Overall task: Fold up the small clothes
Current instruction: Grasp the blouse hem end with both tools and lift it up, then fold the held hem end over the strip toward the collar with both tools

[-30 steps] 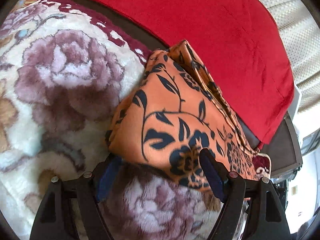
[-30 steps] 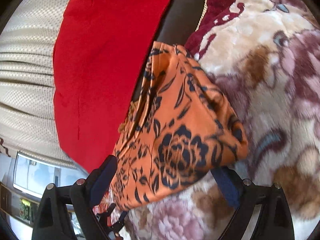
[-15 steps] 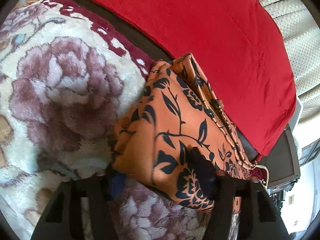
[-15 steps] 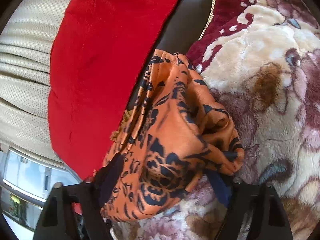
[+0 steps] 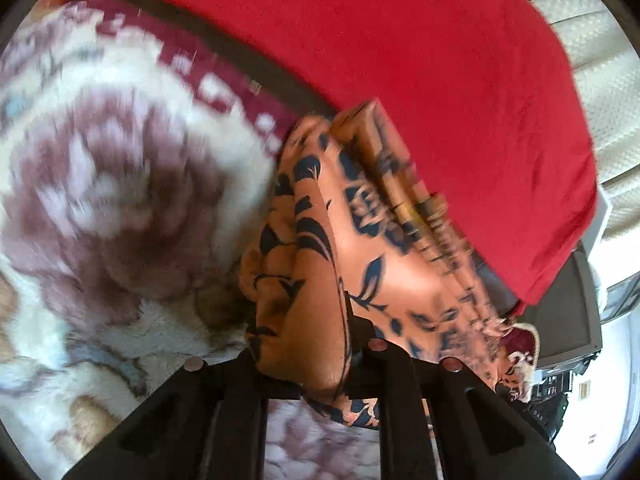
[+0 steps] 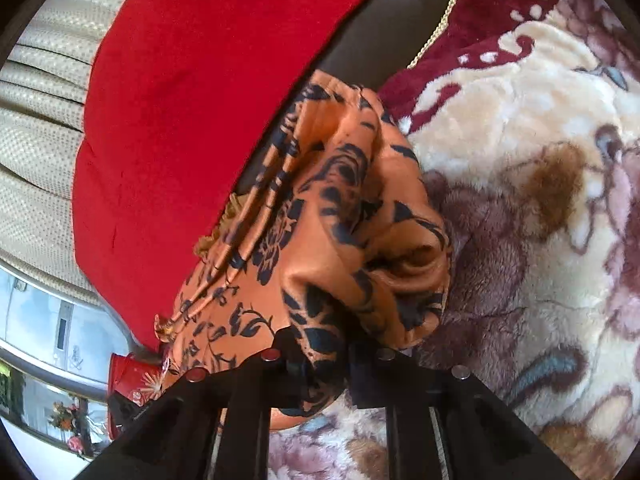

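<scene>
On the plush floral blanket, near its maroon edge, the orange black-flowered garment, already partly folded, has just been clamped by left gripper and right gripper, further folding seemingly remaining.

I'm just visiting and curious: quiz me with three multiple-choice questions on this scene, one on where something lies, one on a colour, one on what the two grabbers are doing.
1. What lies under the orange black-flowered garment?
A. a fluffy floral blanket
B. a wooden floor
C. a glass table

2. What colour is the plain cloth beyond the garment?
A. green
B. red
C. white

3. How are the left gripper and right gripper set?
A. both wide open
B. one open, one shut
C. both shut on the garment

Answers: 1 A, plush rose pattern shows beside and below it. 2 B, bright red fabric. 3 C, jaws have just closed, fabric bunched between them.
</scene>
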Demonstrator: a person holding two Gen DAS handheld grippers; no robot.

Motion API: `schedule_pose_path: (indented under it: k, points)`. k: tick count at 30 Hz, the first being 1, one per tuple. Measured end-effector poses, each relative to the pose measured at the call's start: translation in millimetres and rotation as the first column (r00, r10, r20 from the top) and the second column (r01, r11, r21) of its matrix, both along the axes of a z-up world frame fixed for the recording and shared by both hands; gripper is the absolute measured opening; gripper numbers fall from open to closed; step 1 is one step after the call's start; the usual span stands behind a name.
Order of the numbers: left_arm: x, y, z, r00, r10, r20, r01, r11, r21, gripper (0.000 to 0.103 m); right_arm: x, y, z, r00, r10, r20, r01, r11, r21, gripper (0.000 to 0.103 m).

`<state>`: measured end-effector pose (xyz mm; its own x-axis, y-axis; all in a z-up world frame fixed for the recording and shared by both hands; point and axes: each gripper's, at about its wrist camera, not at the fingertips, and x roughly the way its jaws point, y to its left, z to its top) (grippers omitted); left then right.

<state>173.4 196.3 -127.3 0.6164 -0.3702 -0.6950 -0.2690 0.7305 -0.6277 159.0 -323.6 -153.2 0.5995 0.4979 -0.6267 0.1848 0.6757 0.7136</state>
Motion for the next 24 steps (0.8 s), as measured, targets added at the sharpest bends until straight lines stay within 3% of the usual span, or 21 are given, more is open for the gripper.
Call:
schedule_pose_path:
  k: [6,9,11,13,15,16,17,18,19,20,21,24]
  points:
    - [-44,-10,93,0.984,-0.036,0.173,0.023,0.997,0.077,0.01,-24,0,75,0.99,0.013,0.141,-0.01,1.0,-0.024,0.009]
    - [-80,-18,112,0.974,-0.052,0.22,0.029,0.994,0.106,0.01,-48,-4,107,0.982,0.025,0.185,-0.016,0.999,-0.047,0.009]
    - [-108,-22,107,0.975,-0.057,0.216,0.033,0.993,0.109,0.011,-74,-7,112,0.981,0.035,0.192,-0.027,0.998,-0.048,0.009]
    - [-134,-24,79,0.983,-0.057,0.172,0.036,0.992,0.123,0.015,-98,-10,104,0.984,0.046,0.174,-0.042,0.999,-0.026,0.009]
    - [-146,-19,28,0.995,-0.066,0.071,0.057,0.992,0.114,0.035,-126,-13,76,0.989,0.073,0.127,-0.071,0.997,-0.02,0.014]
    - [-147,-17,6,0.997,-0.07,0.011,0.069,0.993,0.101,0.05,-133,-14,61,0.991,0.079,0.107,-0.076,0.997,-0.035,0.016]
    - [-150,-10,-20,0.995,-0.06,-0.079,0.065,0.995,0.069,0.051,-136,-15,42,0.993,0.092,0.069,-0.089,0.995,-0.052,0.033]
    - [-154,-2,-34,0.991,-0.054,-0.12,0.057,0.998,0.026,0.051,-136,-18,19,0.995,0.1,0.003,-0.1,0.993,-0.059,0.064]
    - [-162,9,-37,0.995,-0.054,-0.087,0.052,0.998,-0.032,0.051,-138,-22,1,0.994,0.096,-0.051,-0.099,0.994,-0.054,0.071]
    - [-170,19,-30,0.997,-0.042,-0.063,0.041,0.999,-0.019,0.051,-143,-28,-8,0.994,0.096,-0.049,-0.097,0.995,-0.024,0.069]
    - [-176,29,-19,0.999,-0.022,-0.034,0.023,0.999,0.038,0.052,-151,-34,-7,0.994,0.106,-0.013,-0.107,0.994,-0.012,0.07]
    - [-182,55,8,0.999,0.004,0.05,-0.01,0.992,0.127,0.062,-167,-58,13,0.997,0.077,0.026,-0.073,0.99,-0.121,0.072]
